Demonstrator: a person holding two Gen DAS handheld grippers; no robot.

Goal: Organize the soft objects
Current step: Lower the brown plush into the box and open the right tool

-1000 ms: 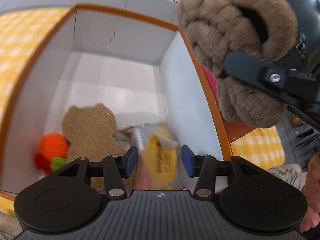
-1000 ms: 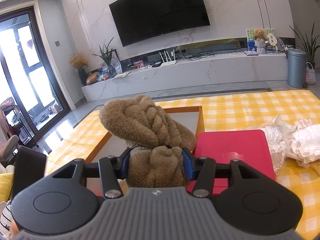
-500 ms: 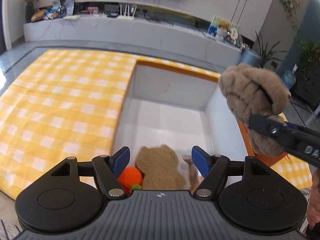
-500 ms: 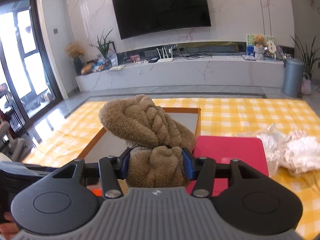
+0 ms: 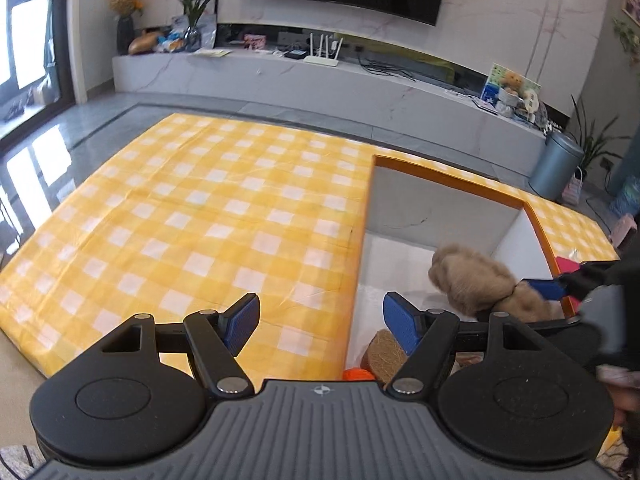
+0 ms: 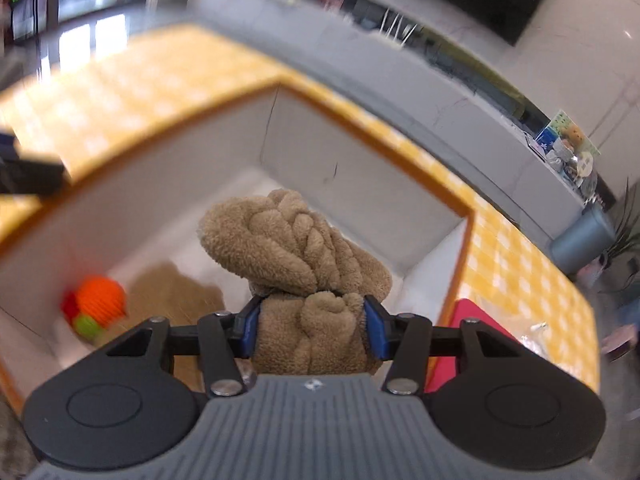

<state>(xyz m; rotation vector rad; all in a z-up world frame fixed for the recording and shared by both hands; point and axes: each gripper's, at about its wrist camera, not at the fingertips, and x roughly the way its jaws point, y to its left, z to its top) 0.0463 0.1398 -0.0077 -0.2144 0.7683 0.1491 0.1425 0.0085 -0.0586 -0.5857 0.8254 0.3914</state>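
Since 1 s ago the left gripper (image 5: 320,326) is pulling up and back from the box (image 5: 448,178), its fingers having just been opening; nothing is sitting between them now.

Left wrist view: fingers are standing wide and empty over the edge where the yellow-checked table (image 5: 192,216) is meeting the box wall. Plush toy (image 5: 472,284) is hanging inside the box opening at right, pinched by the right gripper's blue pads. Low in the box an orange knit ball (image 5: 357,375) and a flat brown bear-shaped pad (image 5: 386,350) are just showing.

Right wrist view (blurred, so it's moving): right gripper (image 6: 312,330) is clamping the plush toy (image 6: 296,248) at its lower bunched part, w/ the braided upper part sticking out above the box floor. Orange knit ball (image 6: 100,300) and brown pad (image 6: 168,292) are lying below left; red lid (image 6: 456,336) is sitting outside at right.

Handling, as I'm judging it: toy is looking light, soft, squashy, fuzzy rather than slippery, not fragile. Grip on the thick bunched middle is looking best; a dangling end would prob. flop or slip.
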